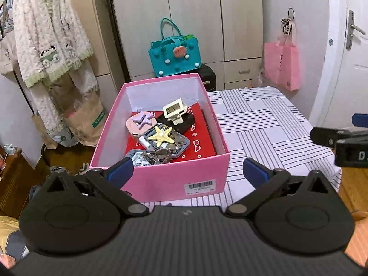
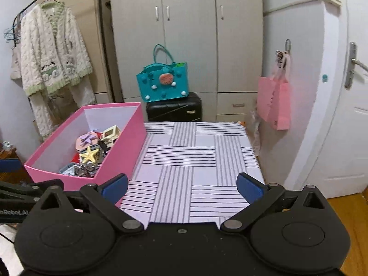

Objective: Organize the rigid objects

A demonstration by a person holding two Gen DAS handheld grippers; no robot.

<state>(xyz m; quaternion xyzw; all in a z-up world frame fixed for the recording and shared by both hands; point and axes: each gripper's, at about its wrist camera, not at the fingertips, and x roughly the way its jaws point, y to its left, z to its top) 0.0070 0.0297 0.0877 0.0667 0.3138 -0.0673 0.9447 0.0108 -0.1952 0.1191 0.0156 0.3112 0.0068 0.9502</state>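
The left gripper is spread wide with nothing between its blue pads, and it sits low in front of the near wall of the pink box, whose barcode label faces the camera. The box stands on the left part of the striped tablecloth.

Inside the box, from left to right, a purple star clip lies on a round pink case. Beside them a yellow starfish clip rests on a grey tray, with a bunch of keys just in front of it at the near end. Further back a cream claw clip sits on a black case. All of these rest on a red card that covers the box floor.

To the right of the box, the cloth shows only its stripe pattern out to the far edge of the table.

The right gripper is likewise released, its blue pads far apart and empty, hovering over the near edge of the tablecloth with the pink box off to its left. Its black body also shows at the right edge of the left wrist view.

Behind the table, a teal tote bag sits on a black suitcase in front of the wardrobe, and a pink bag hangs on the wall to the right.
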